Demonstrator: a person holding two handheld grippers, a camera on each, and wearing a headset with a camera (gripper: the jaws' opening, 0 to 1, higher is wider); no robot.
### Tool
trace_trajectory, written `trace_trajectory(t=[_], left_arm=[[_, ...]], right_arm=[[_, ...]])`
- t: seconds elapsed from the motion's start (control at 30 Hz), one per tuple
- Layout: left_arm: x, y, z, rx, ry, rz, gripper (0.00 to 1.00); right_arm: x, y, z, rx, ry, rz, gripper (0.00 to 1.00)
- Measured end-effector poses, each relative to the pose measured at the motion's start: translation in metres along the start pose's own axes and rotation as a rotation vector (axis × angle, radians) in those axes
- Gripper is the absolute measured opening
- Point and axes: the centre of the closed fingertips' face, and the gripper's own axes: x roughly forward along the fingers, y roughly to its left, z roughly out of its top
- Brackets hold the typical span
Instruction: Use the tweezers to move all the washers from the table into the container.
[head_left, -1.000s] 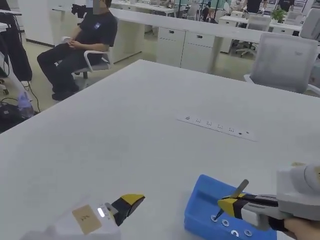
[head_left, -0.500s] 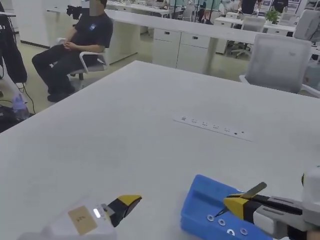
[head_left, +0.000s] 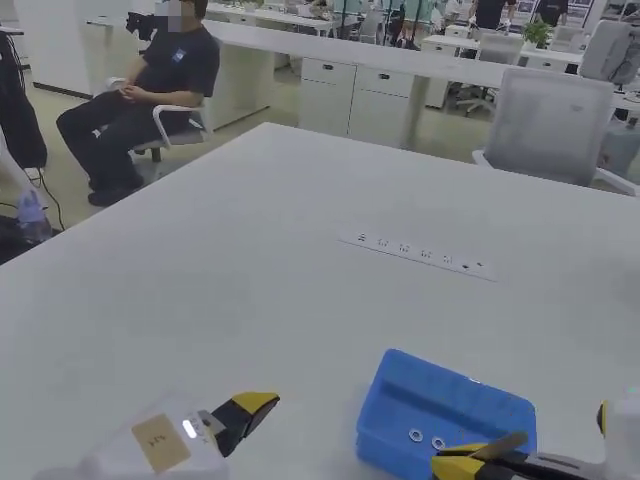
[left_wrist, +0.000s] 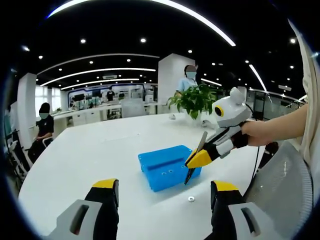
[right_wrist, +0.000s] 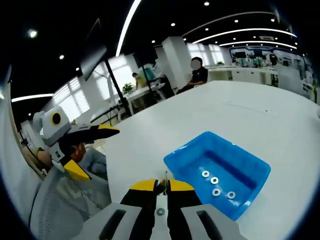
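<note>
here the right gripper (right_wrist: 157, 186) is pinched tight on the tweezers (left_wrist: 203, 141), their tip near one washer (right_wrist: 160, 211) lying on the table (right_wrist: 280, 130). just beyond, four washers (right_wrist: 214, 180) sit in the blue container (right_wrist: 180, 165). the left gripper (left_wrist: 165, 184) gapes wide, empty.

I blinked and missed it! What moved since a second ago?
The right gripper, jaws shut on the thin metal tweezers, drew back out of the blue plastic container toward the near edge of the white table. The tips now hang near a small metal washer lying on the table. Unchanged: the left gripper, open and low, and the silver washers in the container.
</note>
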Motion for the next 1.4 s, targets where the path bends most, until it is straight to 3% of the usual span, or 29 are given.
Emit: trace_trajectory(t=[0.43,0.87,1.27,1.4], left_arm=[[0.0,-0.001,-0.001,0.004,0.008,-0.001,0.75],[0.0,0.0,-0.001,0.007,0.011,-0.001,0.75],[-0.001,0.001,0.0,0.0,0.005,0.002,0.74],[-0.001,0.001,0.0,0.002,0.005,0.002,0.74]], right_arm=[[0.012,0.007,-0.033,-0.048,0.157,0.025,0.03],[0.015,0.012,-0.038,-0.137,0.222,0.036,0.03],[0.02,0.024,-0.043,-0.355,0.308,0.053,0.03],[0.022,0.029,-0.044,-0.389,0.305,0.059,0.04]])
